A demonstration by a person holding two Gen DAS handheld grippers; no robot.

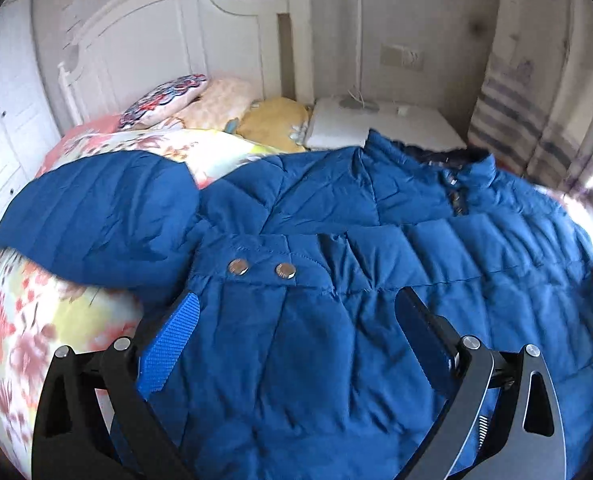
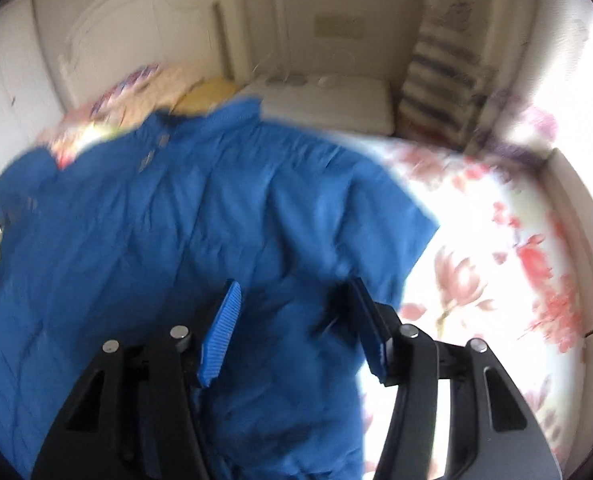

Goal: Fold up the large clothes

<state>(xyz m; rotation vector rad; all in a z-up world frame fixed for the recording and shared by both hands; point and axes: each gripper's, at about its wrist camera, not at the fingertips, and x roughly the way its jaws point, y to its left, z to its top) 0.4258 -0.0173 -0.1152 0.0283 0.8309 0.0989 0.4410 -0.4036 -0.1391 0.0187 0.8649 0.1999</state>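
A: Where does the garment lie?

B: The blue quilted puffer jacket (image 1: pixel 376 264) is spread front-up across the bed with the floral pink-and-yellow bedspread (image 1: pixel 24 320), collar toward the headboard end. One sleeve (image 1: pixel 96 216) juts out to the left in the left wrist view. A flap with two silver snap buttons (image 1: pixel 260 269) sits just ahead of the left gripper (image 1: pixel 296 300).

A: Fingers?

B: Left fingers (image 1: pixel 172 344) spread wide and released, nothing clamped; jacket fabric lies under and between them. Right gripper (image 2: pixel 292 300) partly apart, also released; its fingers (image 2: pixel 222 332) hover over the jacket's right edge, no fabric pinched. That view is motion-blurred.

A: Surroundings?

B: White wooden panelled headboard (image 1: pixel 168 36) at the far end. Against it, a patterned red-and-blue cushion (image 1: pixel 164 98), a pale peach pillow (image 1: pixel 220 102) and a yellow pillow (image 1: pixel 276 122). Beside these, a white bedside cabinet (image 1: pixel 396 124) with small items on top, too small to identify. Striped pale curtain (image 1: pixel 512 92) at right; white cupboard doors (image 1: pixel 4 92) at left.

A: Anything in the way?

B: The pillows sit near the jacket's upper left shoulder, whether touching I cannot tell. Open bedspread lies right of the jacket in the right wrist view.
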